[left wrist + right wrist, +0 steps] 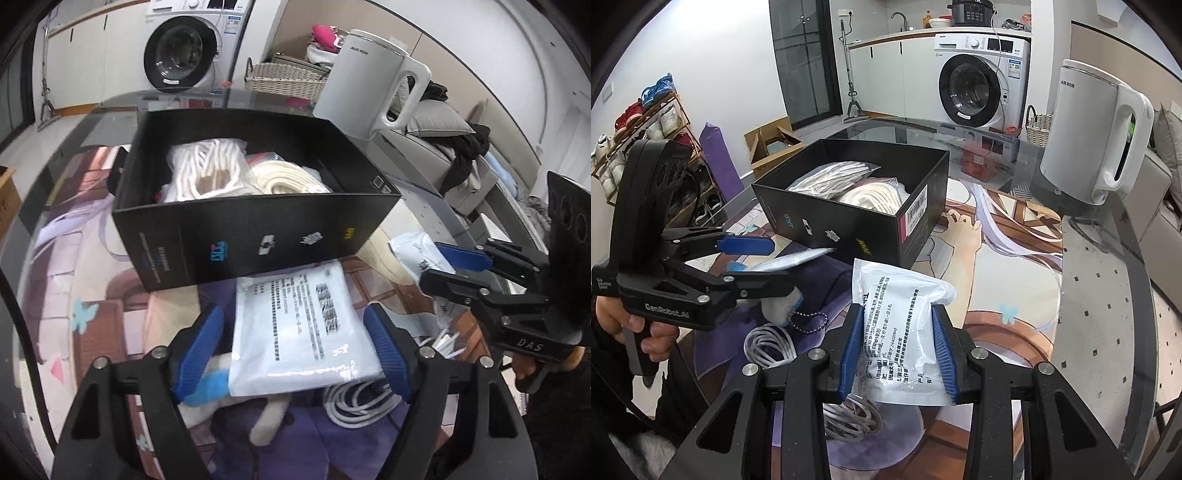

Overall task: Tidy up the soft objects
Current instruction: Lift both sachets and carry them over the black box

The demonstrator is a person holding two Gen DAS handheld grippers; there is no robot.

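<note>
The desk point(1108, 295) has a big cartoon picture mat on it. A tall white kettle point(1097, 140) stands at the far side. Near the middle sits a black box point(849, 225) with no lid. Bags of white rope point(207, 166) already lie inside it.

Just in front of the box lies a flat white packet point(295, 325) with black writing. The left tongs point(295, 350) are spread wide, one blue pad on each side of the flat packet. The pads do not seem to press it, so it rests on the things under it. It partly lies on a small soft toy point(221, 391) and a coil of white cable point(354, 402).

The right tongs point(899, 347) are pinching a second white packet point(901, 325) and hold it up above the desk, close to the box's near corner.

What could go wrong? The held packet is slippery plastic and only its lower part is pinched, so it may slide out on the way to the box. It could also bump the box wall and push the box along. If the left tongs close now, they may catch the toy or the cable too.
</note>
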